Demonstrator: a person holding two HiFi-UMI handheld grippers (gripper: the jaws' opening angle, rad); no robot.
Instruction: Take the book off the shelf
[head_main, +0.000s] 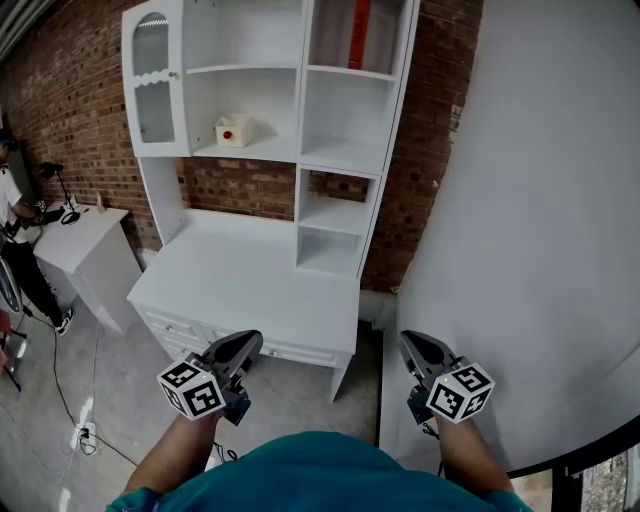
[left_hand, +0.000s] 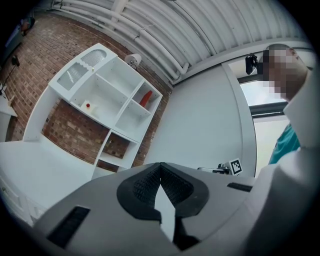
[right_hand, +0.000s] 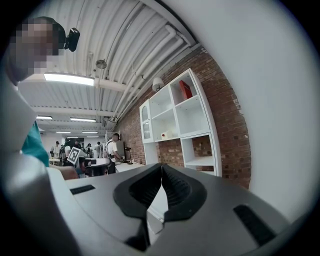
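Observation:
A red book (head_main: 359, 33) stands upright in the top right compartment of the white shelf unit (head_main: 300, 160). It also shows in the left gripper view (left_hand: 145, 98) and in the right gripper view (right_hand: 185, 90). My left gripper (head_main: 254, 340) is low in the head view, in front of the desk edge and far below the book. It is shut with nothing between its pads (left_hand: 160, 165). My right gripper (head_main: 408, 341) hangs to the right of the desk, next to the white wall. It too is shut and empty (right_hand: 161, 166).
A white desk top (head_main: 240, 275) lies under the shelves, with drawers along its front. A white box with a red dot (head_main: 234, 131) sits on a middle shelf. A curved white wall (head_main: 530, 220) fills the right. A small white table (head_main: 85, 240) and a person (head_main: 15, 230) are at the left.

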